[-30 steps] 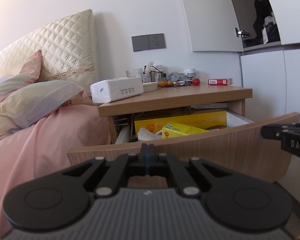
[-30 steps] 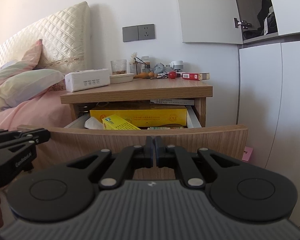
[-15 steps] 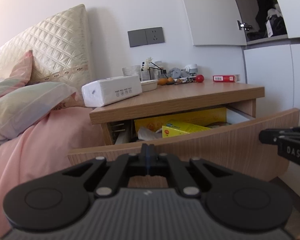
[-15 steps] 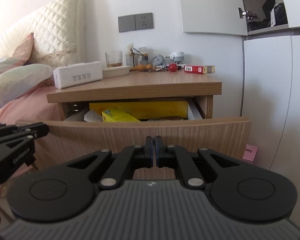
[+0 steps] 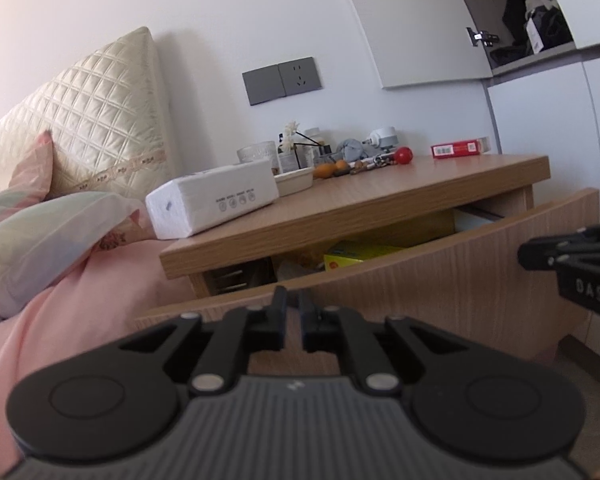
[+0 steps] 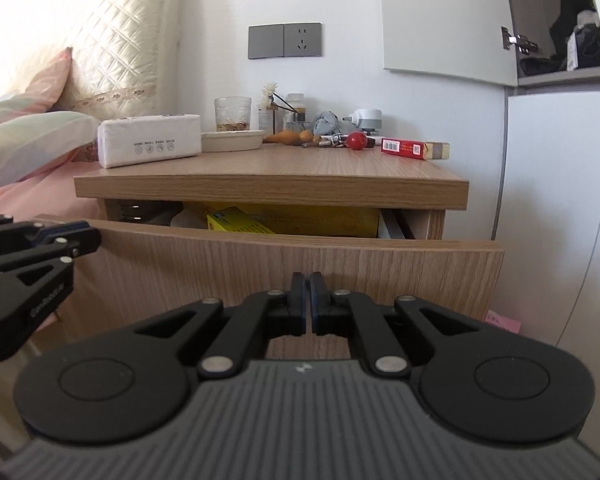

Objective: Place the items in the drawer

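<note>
Both grippers hang before the open drawer: left gripper slightly parted, right gripper nearly pressed together, both empty.

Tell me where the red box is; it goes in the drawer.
The red box lies on the nightstand top's back right corner, just right of the red ball.

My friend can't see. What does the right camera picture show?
A wooden nightstand with its drawer pulled open, yellow boxes inside. The right gripper is shut and empty before the drawer front. On top sit a tissue pack, a red box and clutter.
</note>
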The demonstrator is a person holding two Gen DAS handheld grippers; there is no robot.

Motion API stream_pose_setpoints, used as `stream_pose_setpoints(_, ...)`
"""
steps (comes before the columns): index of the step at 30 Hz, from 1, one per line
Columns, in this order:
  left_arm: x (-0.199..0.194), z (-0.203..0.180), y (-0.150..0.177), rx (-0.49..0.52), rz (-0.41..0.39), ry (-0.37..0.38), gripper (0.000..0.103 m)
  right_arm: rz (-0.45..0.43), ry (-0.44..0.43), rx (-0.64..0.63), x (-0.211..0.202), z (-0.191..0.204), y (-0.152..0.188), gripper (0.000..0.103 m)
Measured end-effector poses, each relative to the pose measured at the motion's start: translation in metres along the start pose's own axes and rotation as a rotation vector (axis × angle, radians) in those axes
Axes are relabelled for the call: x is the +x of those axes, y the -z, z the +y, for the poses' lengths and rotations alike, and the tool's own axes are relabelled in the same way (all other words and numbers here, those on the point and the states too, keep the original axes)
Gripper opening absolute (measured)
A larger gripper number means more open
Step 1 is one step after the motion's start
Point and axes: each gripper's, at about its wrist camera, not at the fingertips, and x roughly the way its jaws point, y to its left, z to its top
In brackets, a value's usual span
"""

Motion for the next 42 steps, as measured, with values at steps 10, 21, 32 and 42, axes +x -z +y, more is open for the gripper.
stream_pose_setpoints(10, 0.03, -0.003, -0.002, -0.029, 0.016, 0.029, 0.01, -0.06, -0.019, -0.047, 0.023, -0.006, 0.003, 0.004)
stream_pose_setpoints(21, 0.06, 0.008, -0.008, -0.104, 0.017, 0.054, 0.009, -0.059, -0.004, 0.027, 0.052, -0.017, 0.002, 0.003)
stream_pose_setpoints(32, 0.076, 0.007, -0.009, -0.108, 0.005, 0.048, 0.009, -0.069, -0.005, 0.052, 0.07, -0.021, 0.004, 0.003)
stream_pose_setpoints(42, 0.081, 0.005, -0.009, -0.103, 0.003, 0.04, 0.01, -0.051, 0.002, 0.106, 0.075, -0.033, 0.002, 0.001)
